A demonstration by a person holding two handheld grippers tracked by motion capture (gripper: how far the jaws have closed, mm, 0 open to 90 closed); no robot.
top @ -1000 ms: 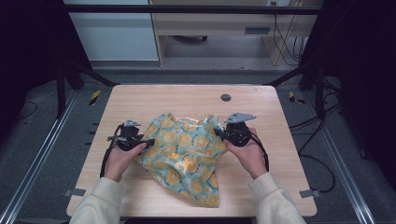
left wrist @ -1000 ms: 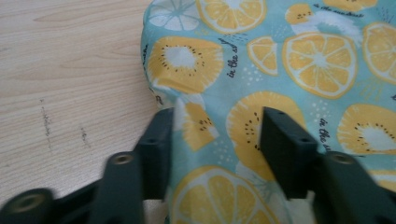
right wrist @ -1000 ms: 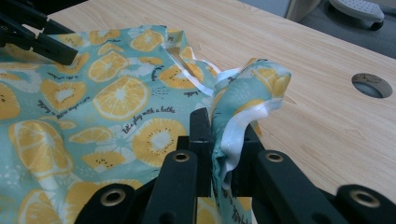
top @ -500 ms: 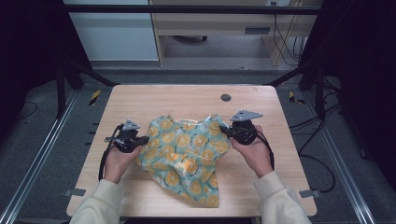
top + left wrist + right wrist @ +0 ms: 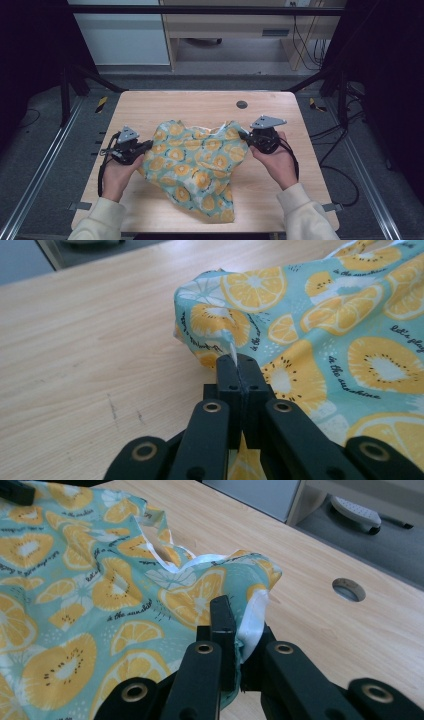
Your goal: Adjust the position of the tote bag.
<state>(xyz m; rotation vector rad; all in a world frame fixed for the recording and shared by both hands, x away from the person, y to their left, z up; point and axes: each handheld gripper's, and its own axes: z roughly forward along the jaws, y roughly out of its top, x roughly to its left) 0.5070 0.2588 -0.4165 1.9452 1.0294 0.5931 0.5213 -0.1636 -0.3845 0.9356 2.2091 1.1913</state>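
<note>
While each hand-held gripper (image 5: 148, 145) (image 5: 246, 136) pinches cloth (image 5: 197, 160) edges, table (image 5: 200, 105) lies bare beyond.

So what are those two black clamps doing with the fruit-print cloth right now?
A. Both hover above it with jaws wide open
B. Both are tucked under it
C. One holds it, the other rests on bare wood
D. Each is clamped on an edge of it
D: the left gripper and the right gripper each pinch an edge of the cloth between closed jaws.

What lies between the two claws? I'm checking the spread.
In the high view, only the fruit-print cloth spans from left claw to right claw.
</note>
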